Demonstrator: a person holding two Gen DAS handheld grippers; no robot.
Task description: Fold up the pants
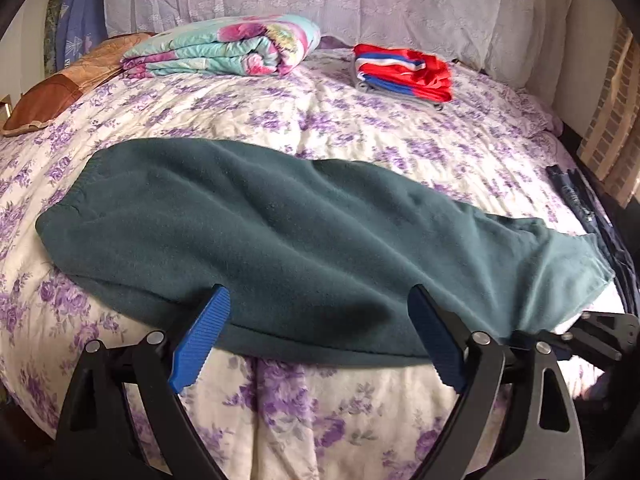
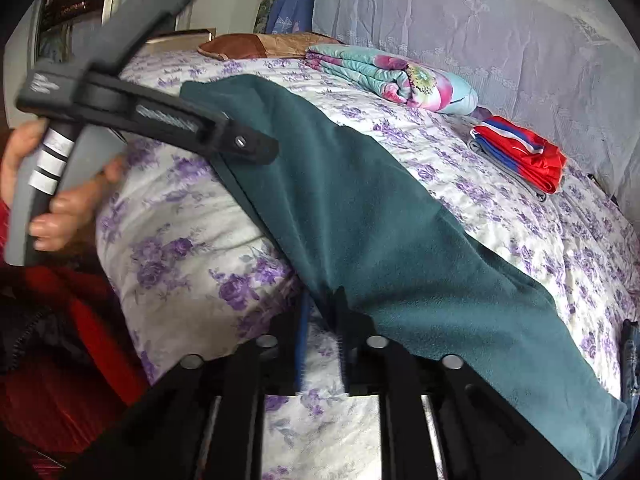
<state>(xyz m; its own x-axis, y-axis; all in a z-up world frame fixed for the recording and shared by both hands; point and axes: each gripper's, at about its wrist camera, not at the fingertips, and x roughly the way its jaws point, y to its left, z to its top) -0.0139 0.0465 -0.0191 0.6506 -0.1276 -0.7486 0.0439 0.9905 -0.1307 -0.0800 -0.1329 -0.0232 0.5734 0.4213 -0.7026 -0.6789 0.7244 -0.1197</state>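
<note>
My left tongs [image 1: 316, 300] are standing spread wide over the near edge of the pants [image 1: 280, 232], pinching nothing. My right tongs [image 2: 322, 300] are sitting partly spread at the pants' near edge; I cannot tell whether cloth is caught between them. The pants are lying across the bed [image 1: 328, 120] as one long teal fleece band, softly rippled. Behind them are sitting a folded quilt [image 1: 224, 46] and a red garment [image 1: 404, 72].

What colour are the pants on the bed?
Dark teal green pants, clearest in the left wrist view.
</note>
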